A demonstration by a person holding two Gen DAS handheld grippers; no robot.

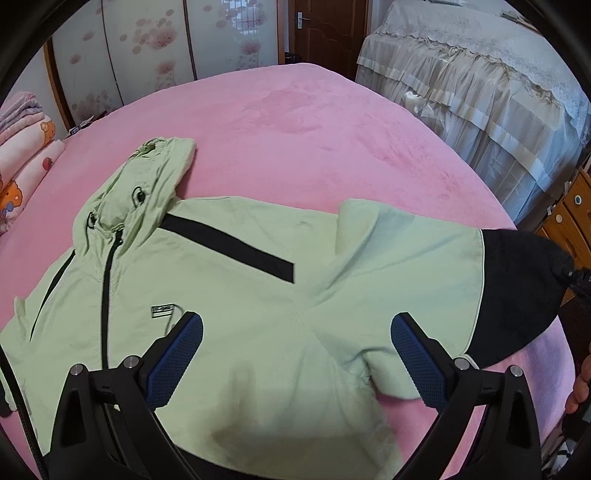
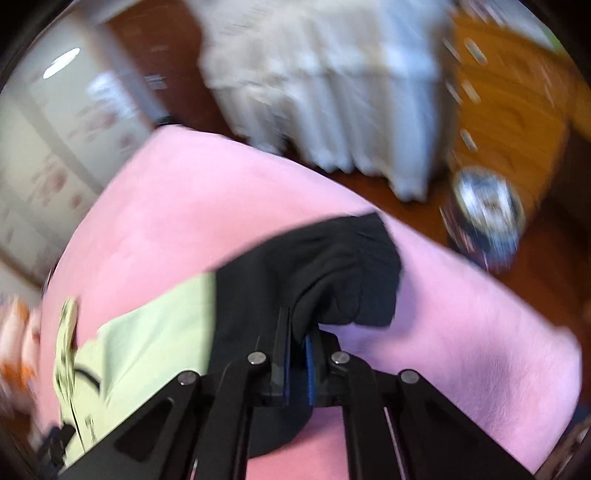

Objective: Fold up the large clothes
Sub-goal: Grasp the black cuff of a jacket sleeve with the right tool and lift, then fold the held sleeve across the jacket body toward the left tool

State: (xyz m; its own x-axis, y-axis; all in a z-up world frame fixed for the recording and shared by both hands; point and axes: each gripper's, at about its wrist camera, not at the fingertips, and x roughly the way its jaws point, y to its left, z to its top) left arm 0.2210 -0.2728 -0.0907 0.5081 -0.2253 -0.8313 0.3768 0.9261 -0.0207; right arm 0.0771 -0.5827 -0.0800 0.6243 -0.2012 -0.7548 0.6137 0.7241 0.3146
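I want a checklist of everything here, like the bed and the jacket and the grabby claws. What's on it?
Surface: pink fuzzy bed cover, mostly bare.
Job's things: light green hooded jacket with black stripes lying front up, zipper closed; its black sleeve end lifted off the cover.
Clutter: folded cartoon-print blankets at the bed's left edge.
Grippers: left gripper open above the jacket, holding nothing; right gripper shut on the black sleeve end.
Cables: nothing seen.
Surroundings: lace-covered second bed, brown wooden door, flowered wardrobe panels, orange wooden drawers.
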